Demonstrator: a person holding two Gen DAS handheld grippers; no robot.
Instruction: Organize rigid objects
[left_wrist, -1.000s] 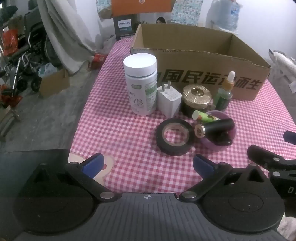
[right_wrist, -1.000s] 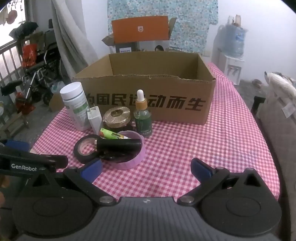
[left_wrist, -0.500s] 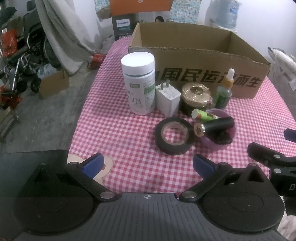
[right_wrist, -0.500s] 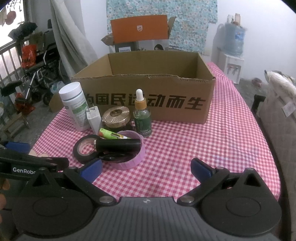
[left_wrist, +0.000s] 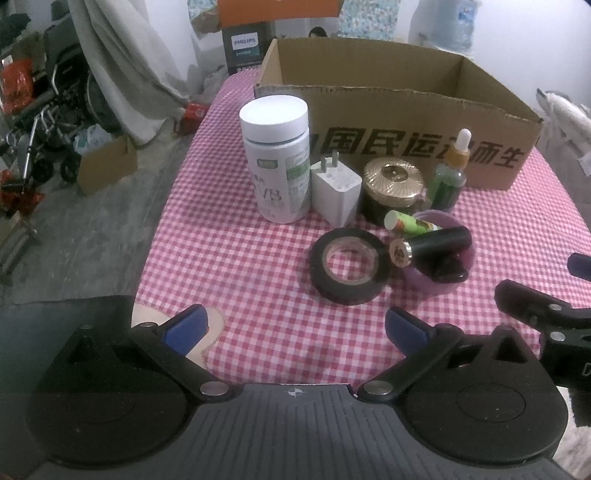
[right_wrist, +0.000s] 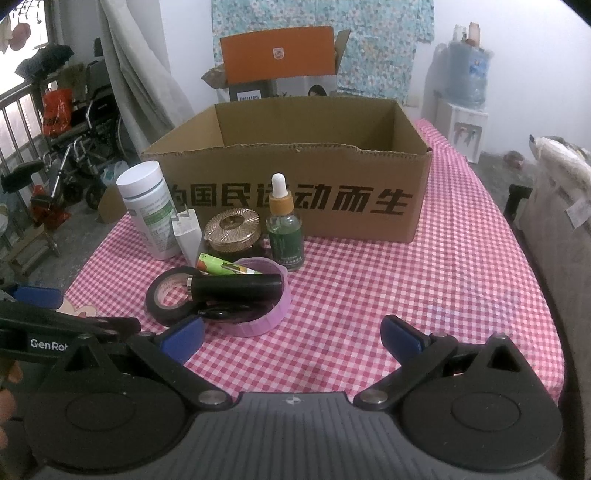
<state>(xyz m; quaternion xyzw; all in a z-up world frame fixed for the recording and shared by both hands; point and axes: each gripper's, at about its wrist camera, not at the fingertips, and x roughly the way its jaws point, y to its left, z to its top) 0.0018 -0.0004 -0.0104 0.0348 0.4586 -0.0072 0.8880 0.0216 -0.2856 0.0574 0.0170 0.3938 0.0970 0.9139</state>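
Cardboard makes up the landmark here: an open box (left_wrist: 402, 122) at the far end of the counter (left_wrist: 236, 266), apparently empty as far as its visible interior shows. All the rigid things stand or lie in a tight cluster just in front of its printed wall. Nearest the box are a white bottle (left_wrist: 277, 162), a charger (left_wrist: 336, 192) touching or almost touching it, a gold-lidded jar (left_wrist: 393, 188) and a dropper bottle (left_wrist: 452, 173). One row further from the box lie a tape roll (left_wrist: 349, 271) and a purple lid (right_wrist: 258, 299) holding a black tube (right_wrist: 234, 286) and a green stick (right_wrist: 218, 266).

The left gripper (left_wrist: 295, 325) and right gripper (right_wrist: 291, 332) both hover at the counter's near edge, well apart from the box, jaws spread wide and holding nothing.

The crowding is the likely trouble. The tall bottle and the dropper bottle look top-heavy; a finger pushed in beside either could tip it into its neighbour. The tube lies across the lid's rim and over the tape roll, so lifting the roll or the lid first would probably send it rolling off. The two grippers sit close together, and reaching for the same cluster could make them collide. Round, smooth items may also slip from a shallow pinch during the carry over the box wall.
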